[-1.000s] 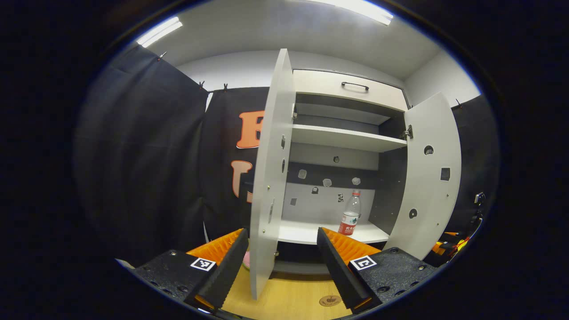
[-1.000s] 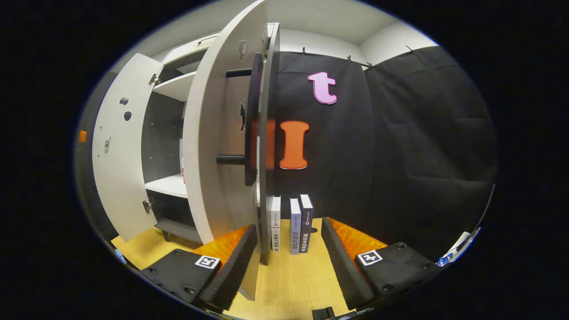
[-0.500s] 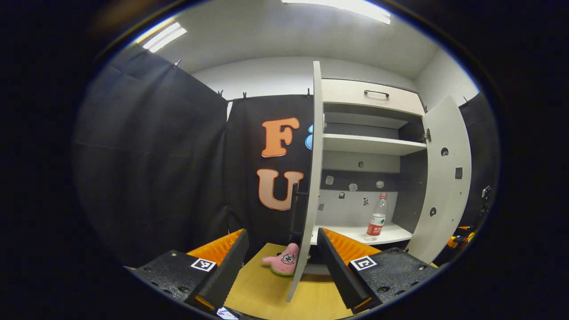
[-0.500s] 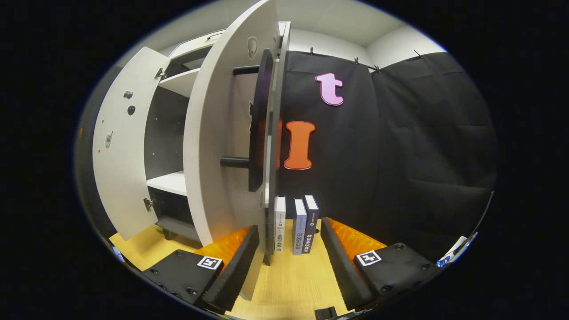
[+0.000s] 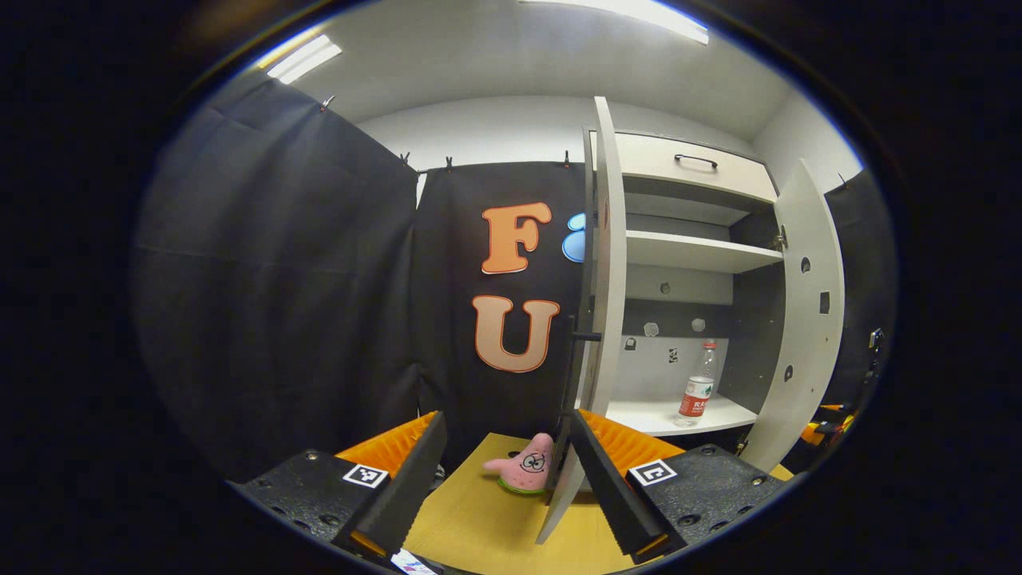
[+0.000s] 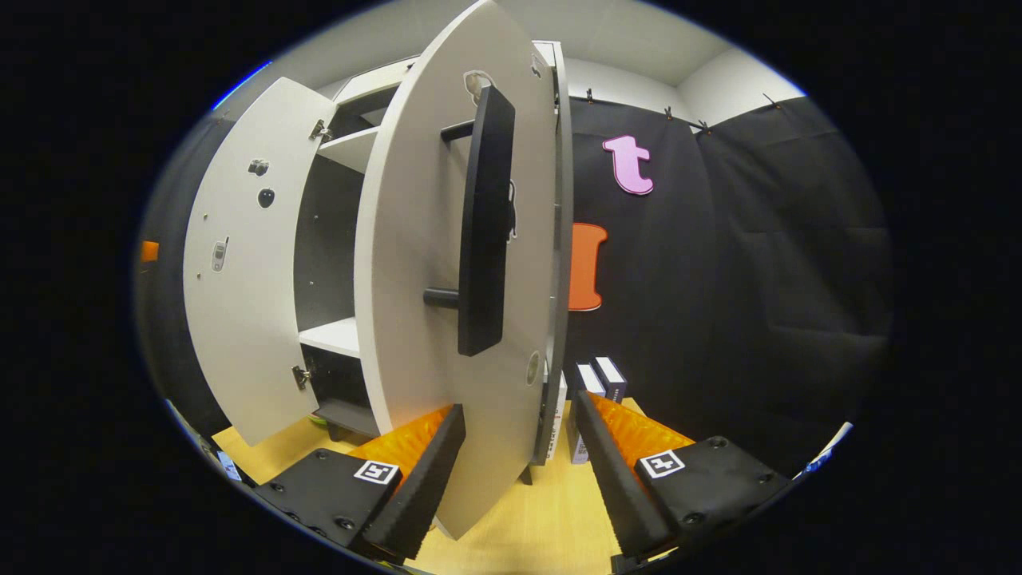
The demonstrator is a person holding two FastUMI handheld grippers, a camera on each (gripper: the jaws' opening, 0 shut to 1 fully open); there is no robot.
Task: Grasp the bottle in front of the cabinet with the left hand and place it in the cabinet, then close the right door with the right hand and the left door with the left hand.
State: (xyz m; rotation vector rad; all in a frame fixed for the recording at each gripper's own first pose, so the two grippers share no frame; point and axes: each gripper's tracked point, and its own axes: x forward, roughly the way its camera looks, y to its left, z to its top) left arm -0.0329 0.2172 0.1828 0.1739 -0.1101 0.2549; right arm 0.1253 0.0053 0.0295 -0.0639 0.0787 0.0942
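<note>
Bottle [image 5: 697, 390] is seen upright on the cabinet's lower shelf [image 5: 663, 415]. Both the left gripper [image 5: 505, 479] and right gripper [image 6: 515, 471] are spread, empty. Right door [image 6: 447, 319] could be missed if pushed off-handle.

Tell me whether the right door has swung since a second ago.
Yes. In the right gripper view the right door shows more of its outer face and handle, now covering the books it earlier stood beside, so it has swung toward closing.
</note>
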